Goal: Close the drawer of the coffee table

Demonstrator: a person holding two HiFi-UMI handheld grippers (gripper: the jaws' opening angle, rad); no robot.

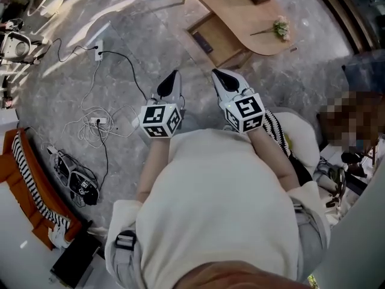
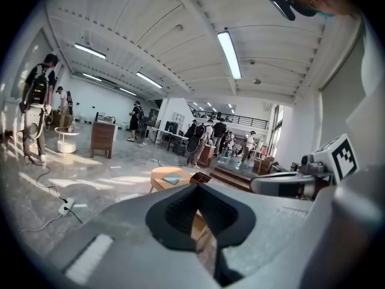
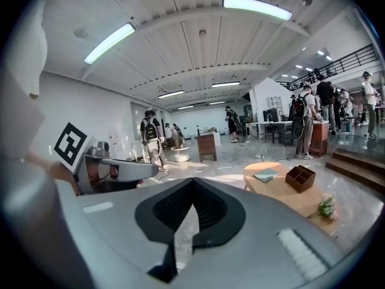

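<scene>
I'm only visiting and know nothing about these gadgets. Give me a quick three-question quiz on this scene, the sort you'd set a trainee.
1. True or false: the drawer of the coffee table is already shut.
2. Which of these lies on the tabletop? A a flower sprig; B a mug; C a pair of scissors.
3. Fill in: the left gripper and the right gripper both have their jaws ____.

Key: 1 false, the drawer stands pulled out. 2 A. 3 shut, with nothing between them.
</scene>
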